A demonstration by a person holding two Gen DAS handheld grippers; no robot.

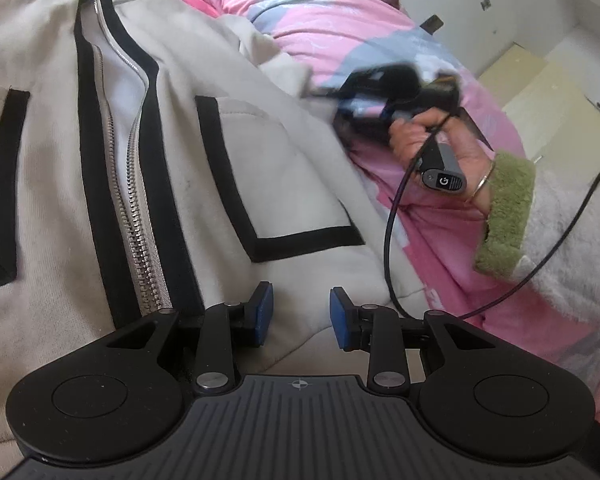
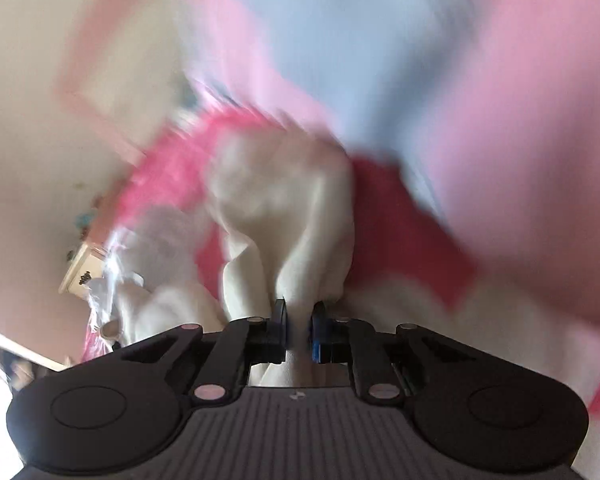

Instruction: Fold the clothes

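I'm pinching a floppy cream sleeve (image 2: 288, 216) in my right tool (image 2: 299, 330) while the left tool (image 1: 301, 316) is hanging open over the soft jacket (image 1: 172, 152) at 12 o'clock on the bed (image 1: 440, 240), so hems grab best.

The right tool (image 2: 299, 330) has its blue pads (image 2: 318, 336) closed on a bunched fold of cream cloth (image 2: 288, 216), which rises ahead of the fingers in soft ridges. Around it lies pink and pale blue bedding (image 2: 440, 100), heavily blurred. At left, crumpled clear plastic (image 2: 108, 276) sits beside a cream cabinet corner (image 2: 80, 272).
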